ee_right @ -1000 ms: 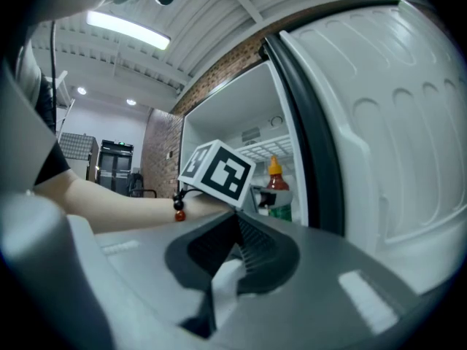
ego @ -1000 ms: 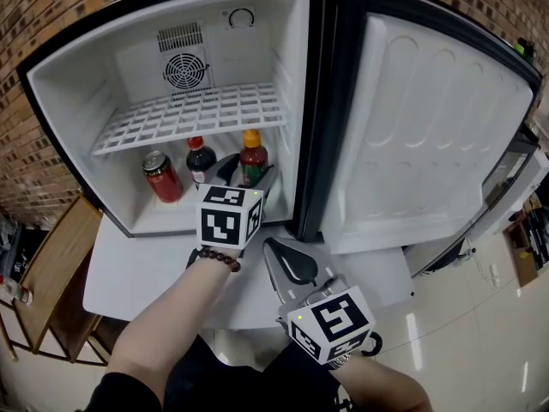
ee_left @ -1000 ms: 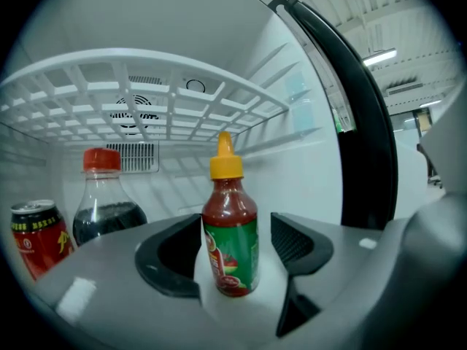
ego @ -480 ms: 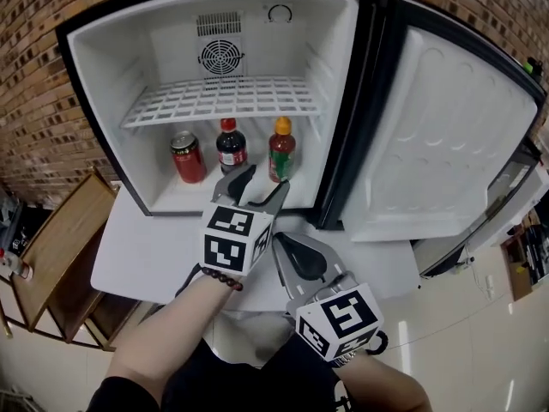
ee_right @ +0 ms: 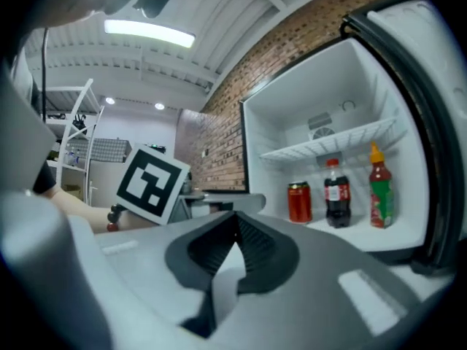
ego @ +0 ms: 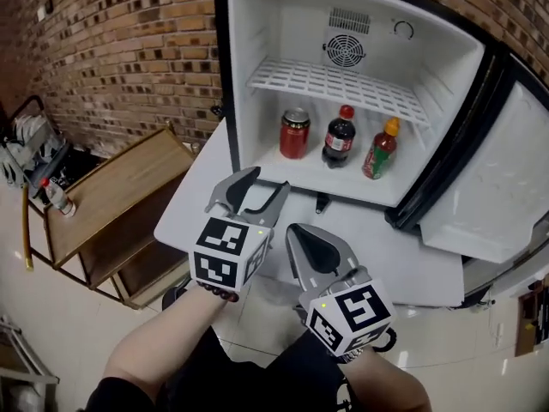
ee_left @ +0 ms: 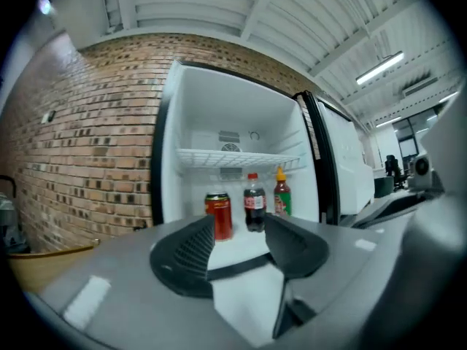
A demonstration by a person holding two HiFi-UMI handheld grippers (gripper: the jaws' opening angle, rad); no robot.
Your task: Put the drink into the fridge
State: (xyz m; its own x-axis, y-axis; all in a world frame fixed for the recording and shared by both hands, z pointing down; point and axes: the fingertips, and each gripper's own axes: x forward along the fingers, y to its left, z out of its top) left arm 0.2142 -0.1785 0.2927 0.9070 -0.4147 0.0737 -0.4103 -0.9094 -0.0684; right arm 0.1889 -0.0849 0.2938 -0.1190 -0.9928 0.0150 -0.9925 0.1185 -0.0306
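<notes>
Three drinks stand on the open fridge's point(ego: 257, 75) floor: a red can point(ego: 294, 133), a dark cola bottle point(ego: 340, 136) and an orange-capped bottle point(ego: 381, 148). My left gripper point(ego: 250, 197) hangs over the white table point(ego: 386, 247), well short of the fridge. Its jaws are apart, closing, with nothing between them. In the left gripper view point(ee_left: 239, 243) the can point(ee_left: 218, 215), cola bottle point(ee_left: 254, 202) and orange-capped bottle point(ee_left: 282, 193) show beyond the jaws. My right gripper point(ego: 310, 245) sits beside the left one, shut and empty, facing the same drinks point(ee_right: 336, 193).
The fridge door point(ego: 506, 204) stands open to the right. A white wire shelf point(ego: 343, 80) spans the fridge above the drinks. A low wooden cart point(ego: 111, 187) stands left of the table against the brick wall point(ego: 129, 50). A rack with bottles point(ego: 34, 153) is at far left.
My left gripper has drawn back from the orange-capped bottle in the fridge to over the table, its jaws narrower. The view has swung left, and the right gripper stayed beside it.
</notes>
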